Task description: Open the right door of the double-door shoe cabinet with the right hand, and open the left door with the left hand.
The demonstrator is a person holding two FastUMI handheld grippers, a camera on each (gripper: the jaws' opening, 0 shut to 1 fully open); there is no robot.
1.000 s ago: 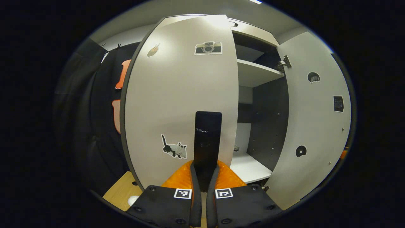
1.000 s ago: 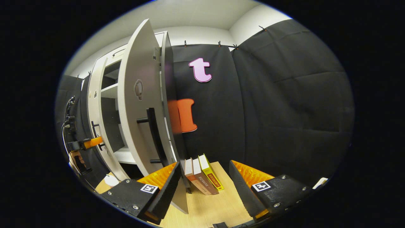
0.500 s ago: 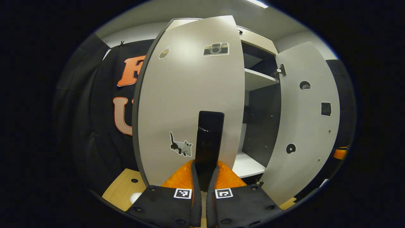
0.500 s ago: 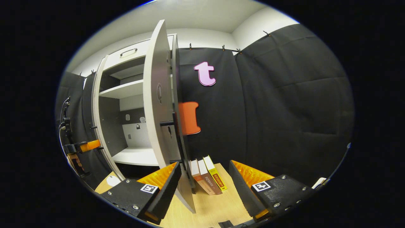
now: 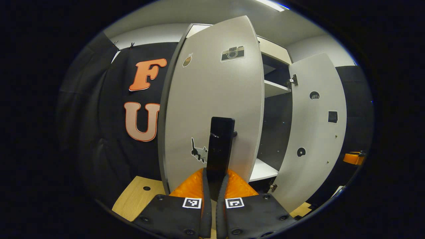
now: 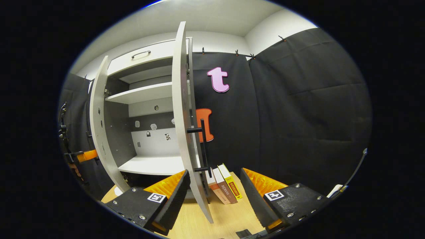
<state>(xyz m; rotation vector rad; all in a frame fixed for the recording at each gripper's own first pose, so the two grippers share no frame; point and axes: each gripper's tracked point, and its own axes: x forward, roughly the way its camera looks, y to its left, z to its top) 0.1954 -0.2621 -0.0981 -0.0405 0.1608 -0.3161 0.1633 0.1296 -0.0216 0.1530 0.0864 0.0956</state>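
In the left gripper view, the left gripper (image 5: 213,181) sits at the bottom, its orange-backed fingers (image 5: 189,187) drawn narrow and clamped on the black bar handle (image 5: 219,146) of the left door (image 5: 212,99). That door stands swung out from the shoe cabinet (image 5: 274,89), its grey face carrying a cat sticker (image 5: 198,153) low down, just left of the handle, and a camera sticker (image 5: 232,53) near the top. Below it a strip of wooden bench (image 5: 136,199) shows. Past the door's free edge lie the cabinet's dark interior and a white shelf, then the right door (image 5: 315,132), swung wide with its inner face showing.

In the right gripper view, the right gripper (image 6: 214,192) is spread wide and holds nothing; the lower edge of the right door (image 6: 182,109) stands in the gap between its fingers (image 6: 172,199), touching neither as far as can be seen. The door is seen nearly edge-on, its black handle (image 6: 202,146) on the far face. Just beyond, three books (image 6: 224,184) stand leaning on the bench (image 6: 225,217) by the cabinet's right side. Farther left, the open cabinet (image 6: 146,99) shows shelves, and the left door (image 6: 99,122) stands out with an orange gripper tip beside its outer edge.
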